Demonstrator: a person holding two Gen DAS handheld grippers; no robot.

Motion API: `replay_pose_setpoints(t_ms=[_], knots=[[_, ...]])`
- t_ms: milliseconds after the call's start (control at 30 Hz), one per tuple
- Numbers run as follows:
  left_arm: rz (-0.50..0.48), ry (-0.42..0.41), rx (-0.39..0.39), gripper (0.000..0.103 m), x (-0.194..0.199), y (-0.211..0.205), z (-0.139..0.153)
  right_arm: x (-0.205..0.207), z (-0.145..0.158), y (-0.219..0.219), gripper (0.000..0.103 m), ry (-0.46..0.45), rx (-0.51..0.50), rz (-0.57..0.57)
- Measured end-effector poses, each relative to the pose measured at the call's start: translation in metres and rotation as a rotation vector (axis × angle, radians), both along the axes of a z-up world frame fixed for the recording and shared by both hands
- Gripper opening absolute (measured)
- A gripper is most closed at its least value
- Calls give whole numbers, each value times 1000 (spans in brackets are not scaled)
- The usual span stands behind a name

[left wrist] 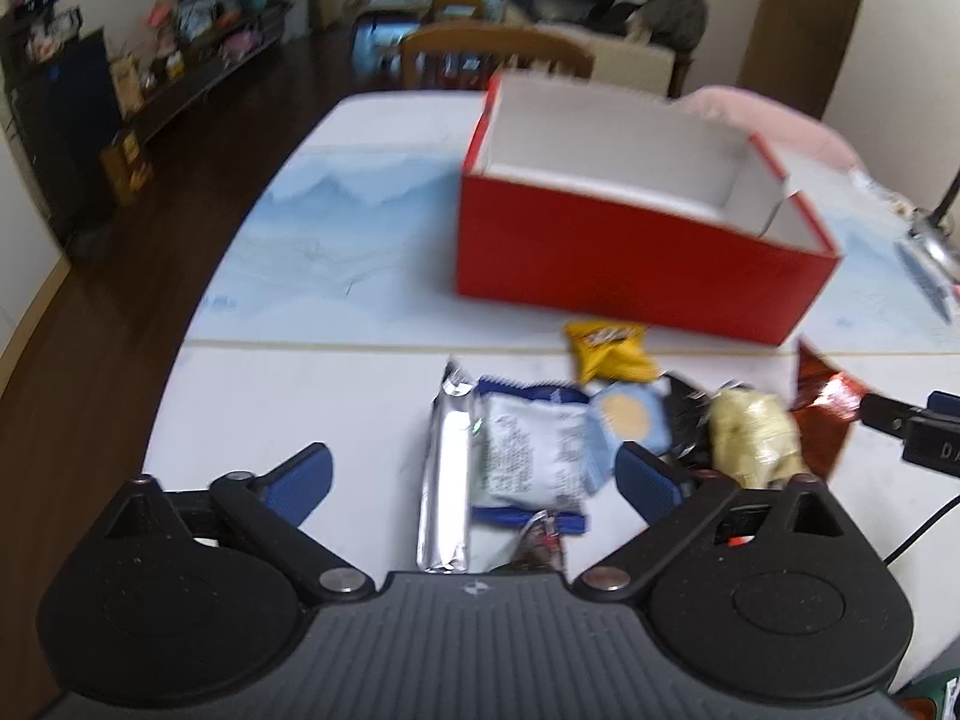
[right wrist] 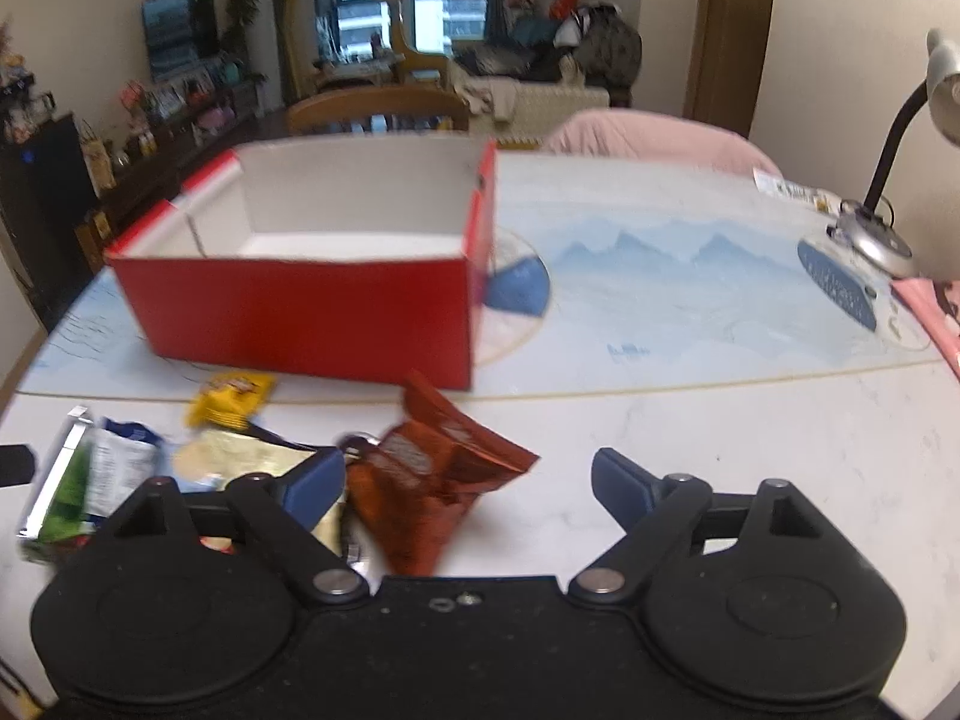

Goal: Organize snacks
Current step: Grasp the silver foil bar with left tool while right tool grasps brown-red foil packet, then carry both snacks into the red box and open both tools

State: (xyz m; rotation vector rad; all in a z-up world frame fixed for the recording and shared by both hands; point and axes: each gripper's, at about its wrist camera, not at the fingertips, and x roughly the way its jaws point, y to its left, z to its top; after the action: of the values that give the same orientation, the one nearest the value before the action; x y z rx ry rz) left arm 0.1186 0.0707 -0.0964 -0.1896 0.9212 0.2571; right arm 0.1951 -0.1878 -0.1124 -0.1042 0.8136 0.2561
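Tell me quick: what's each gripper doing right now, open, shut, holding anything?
Left gripper: open, nothing held, over the silver bar and white packet.
Right gripper: open, nothing held, around the red-brown bag.

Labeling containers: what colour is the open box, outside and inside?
The box is red outside, white inside; clearest in the right wrist view.
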Motion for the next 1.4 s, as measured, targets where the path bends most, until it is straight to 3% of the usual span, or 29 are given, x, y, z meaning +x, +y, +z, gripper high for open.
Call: replay_pose_setpoints(t_ms=[133, 233, 400, 733, 867, 1100, 1133, 1400], knots=[[14, 65, -3, 86, 8, 3, -16, 13, -14, 4, 84, 66, 43, 14], [26, 85, 1, 85, 16, 6, -25, 19, -15, 9, 83, 80, 65, 19], [26, 115, -28, 67, 24, 10, -38, 31, -19, 10, 80, 123, 116, 16], [10, 131, -110, 33, 33, 15, -52, 36, -23, 7, 61, 168, 201, 27], [16, 122, -105, 25, 32, 16, -51, 34, -22, 8, 53, 149, 195, 37], [43, 114, -121, 19, 28, 24, -51, 27, -13, 8, 47, 105, 197, 42], [46, 110, -124, 18, 26, 25, -50, 25, -11, 8, 38, 96, 196, 43], [46, 72, -134, 18, 16, 25, -37, 17, -3, 3, 33, 66, 186, 35]])
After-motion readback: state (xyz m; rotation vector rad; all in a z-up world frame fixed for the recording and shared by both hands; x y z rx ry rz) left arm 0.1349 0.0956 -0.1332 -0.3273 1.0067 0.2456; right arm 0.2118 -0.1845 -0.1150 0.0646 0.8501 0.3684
